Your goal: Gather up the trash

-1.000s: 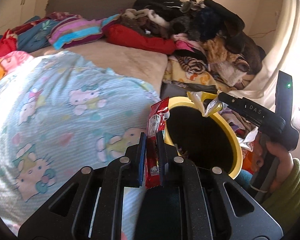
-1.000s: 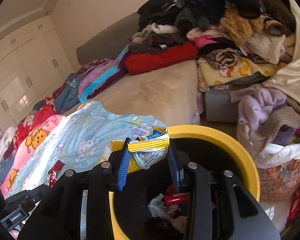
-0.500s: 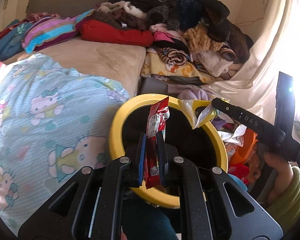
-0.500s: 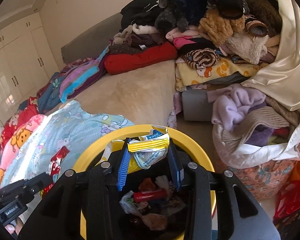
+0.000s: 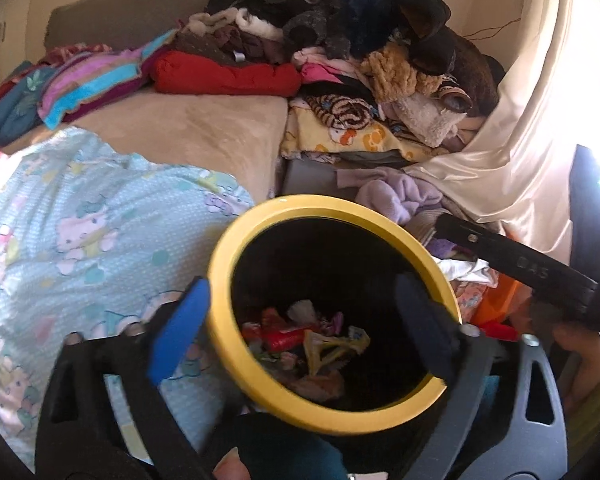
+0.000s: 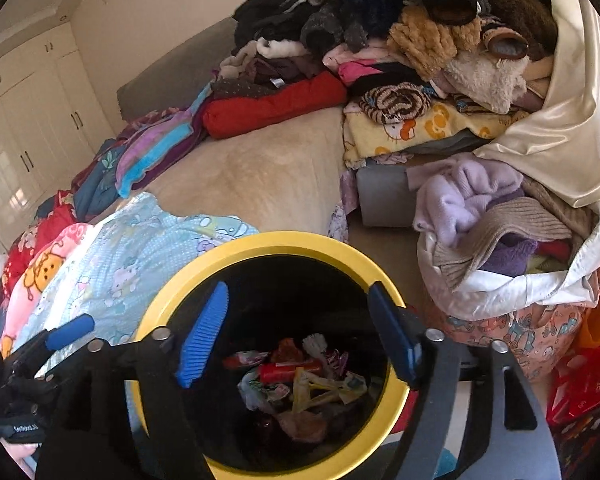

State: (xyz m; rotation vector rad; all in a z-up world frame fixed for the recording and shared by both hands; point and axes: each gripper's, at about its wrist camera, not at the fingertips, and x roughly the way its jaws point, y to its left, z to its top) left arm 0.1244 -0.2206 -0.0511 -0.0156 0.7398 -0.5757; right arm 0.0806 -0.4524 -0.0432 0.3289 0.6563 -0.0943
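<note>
Both hand-held grippers hang over the round yellow-rimmed black bin (image 6: 342, 248), pointing down into it. The left gripper (image 5: 300, 320), with its blue pads, is opening wide, and nothing sits between its jaws; one finger (image 5: 178, 330) hangs outside the bin's rim over the bedding, the other over the dark inside. The right gripper (image 6: 296, 336) is opening too, its ribbed blue fingers (image 6: 202, 340) apart with only air between them. Below them, at the bottom of the bin, lies the trash: a red wrapper (image 6: 290, 369), a crumpled yellow-and-white packet (image 6: 324, 386) just beside it, and other scraps I cannot tell apart. To the bin's left spreads a pale blue cartoon-print quilt (image 5: 80, 232) on a beige bed (image 6: 260, 176). Farther back a folded red blanket (image 6: 276, 106) lies under a tall heap of dark and fluffy clothes (image 5: 360, 28). To the right, close against the bin, a white bag stuffed with lilac and brown knitwear (image 6: 496, 236) crowds the floor, and a shiny cream curtain (image 5: 512, 148) drapes down behind it.
</note>
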